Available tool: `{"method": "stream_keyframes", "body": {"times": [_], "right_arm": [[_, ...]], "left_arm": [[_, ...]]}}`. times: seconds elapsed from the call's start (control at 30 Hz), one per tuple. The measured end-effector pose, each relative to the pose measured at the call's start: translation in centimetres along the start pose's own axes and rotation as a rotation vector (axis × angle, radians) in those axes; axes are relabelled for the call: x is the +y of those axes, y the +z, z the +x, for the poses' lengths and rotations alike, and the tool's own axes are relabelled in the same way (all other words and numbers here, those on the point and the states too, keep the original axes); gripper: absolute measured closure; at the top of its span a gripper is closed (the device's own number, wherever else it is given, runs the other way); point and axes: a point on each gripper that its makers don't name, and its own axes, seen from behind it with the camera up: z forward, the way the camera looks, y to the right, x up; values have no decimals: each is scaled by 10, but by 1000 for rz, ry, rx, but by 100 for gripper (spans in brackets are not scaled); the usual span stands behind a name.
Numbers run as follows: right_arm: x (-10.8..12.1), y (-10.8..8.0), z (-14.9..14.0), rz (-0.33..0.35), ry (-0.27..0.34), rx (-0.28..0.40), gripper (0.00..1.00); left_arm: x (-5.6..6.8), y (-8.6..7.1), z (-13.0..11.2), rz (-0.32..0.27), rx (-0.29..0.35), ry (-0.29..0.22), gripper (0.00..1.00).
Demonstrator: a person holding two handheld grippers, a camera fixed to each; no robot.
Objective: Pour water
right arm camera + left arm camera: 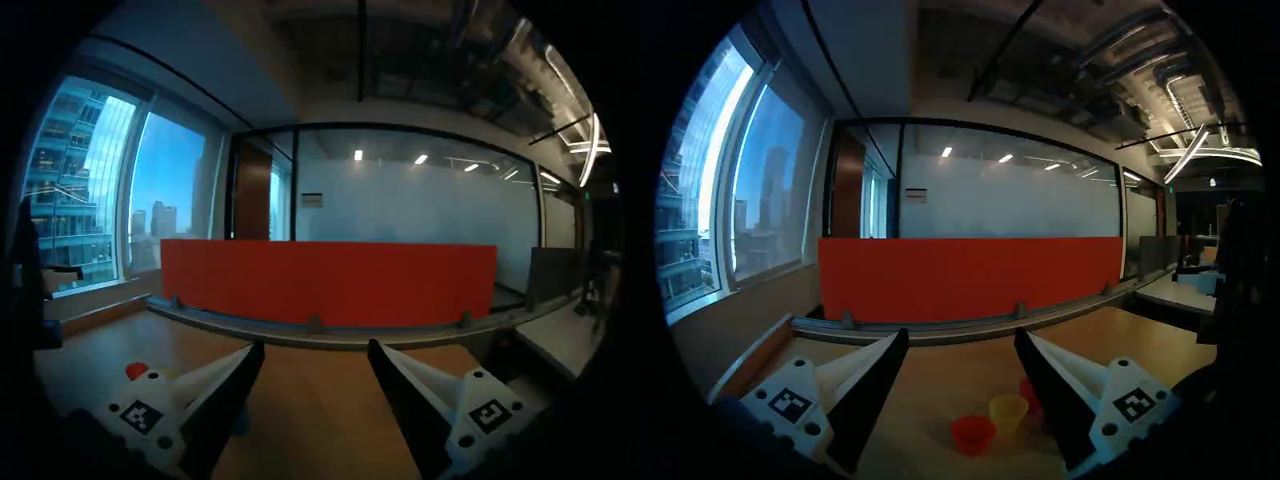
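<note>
In the left gripper view, three small cups stand close together on the wooden desk: a red cup (973,434) nearest, a yellow cup (1008,413) behind it, and another red cup (1030,394) half hidden by the right finger. My left gripper (960,356) is open above the desk, with the cups low between its fingers and untouched. In the right gripper view, my right gripper (314,352) is open over bare desk with nothing between its fingers. A small red object (137,370) and a yellow one peek out behind its left finger, and something blue (240,422) lies by that finger.
An orange divider panel (968,276) runs along the desk's far edge, with a glass wall behind it. Large windows (728,208) are to the left. More desks (1176,292) stand to the right.
</note>
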Motion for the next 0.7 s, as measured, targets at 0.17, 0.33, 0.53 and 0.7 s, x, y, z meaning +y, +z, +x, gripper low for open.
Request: {"method": "stream_keyframes", "body": {"times": [0.17, 0.33, 0.53, 0.7], "right_arm": [[-18, -1, 2, 103, -22, -1, 0], [-32, -4, 9, 183, -46, 16, 0], [-44, -6, 14, 245, -64, 18, 0], [-50, -6, 16, 268, -69, 14, 0]], "left_arm": [[15, 3, -8, -72, -19, 0, 2], [34, 4, -9, -159, -23, 24, 2], [48, 2, -2, -233, -4, 31, 2], [55, 0, 1, -273, 2, 27, 2]]}}
